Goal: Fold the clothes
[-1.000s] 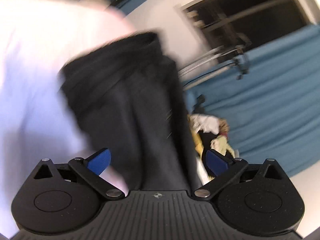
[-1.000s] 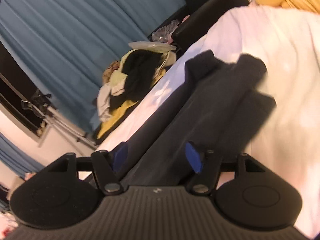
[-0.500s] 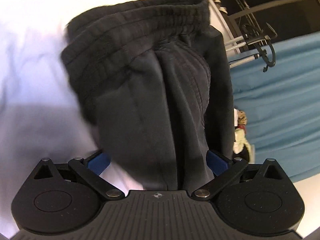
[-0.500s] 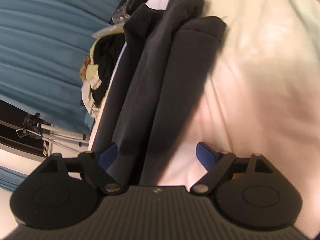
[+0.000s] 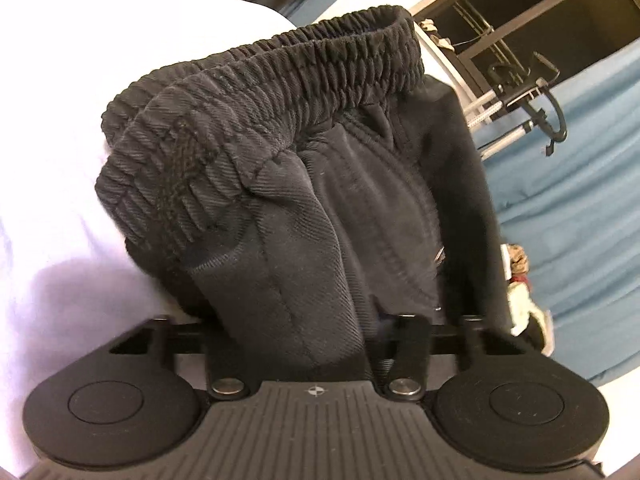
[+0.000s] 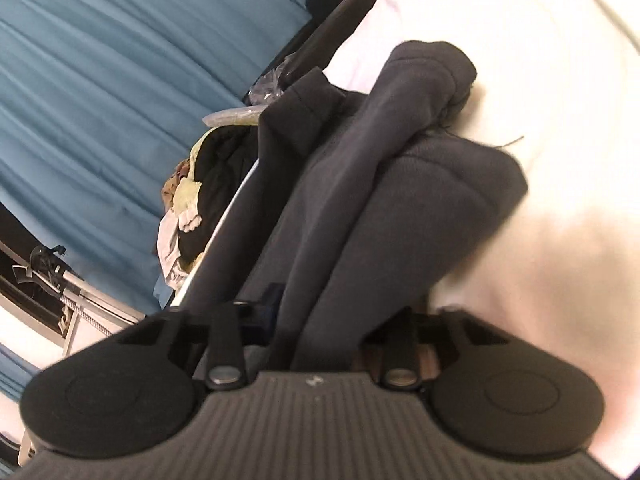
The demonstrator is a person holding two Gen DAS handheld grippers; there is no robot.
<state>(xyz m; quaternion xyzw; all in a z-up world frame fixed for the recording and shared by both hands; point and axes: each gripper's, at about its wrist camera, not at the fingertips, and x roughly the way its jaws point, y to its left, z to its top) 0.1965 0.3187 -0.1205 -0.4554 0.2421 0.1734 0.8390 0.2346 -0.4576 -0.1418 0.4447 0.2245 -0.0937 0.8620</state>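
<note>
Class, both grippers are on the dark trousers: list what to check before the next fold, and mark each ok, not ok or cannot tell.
1. Left gripper shut on the dark ribbed-waistband cotton trousers: ok.
2. Right gripper shut on the trouser legs: ok.
3. Legs stacked evenly: not ok, ends staggered.
4. White bed sheet beside them bare: ok.
5. Heap of clothes apart from trousers: ok.
6. Fabric flat beneath: cannot tell.

Dark trousers: we count one (image 5: 320, 208).
Grippers: we count two, left gripper (image 5: 312, 320) and right gripper (image 6: 320, 316).
Clothes heaps: we see one (image 6: 200, 200).
Blue curtains: we count one (image 6: 100, 100).
</note>
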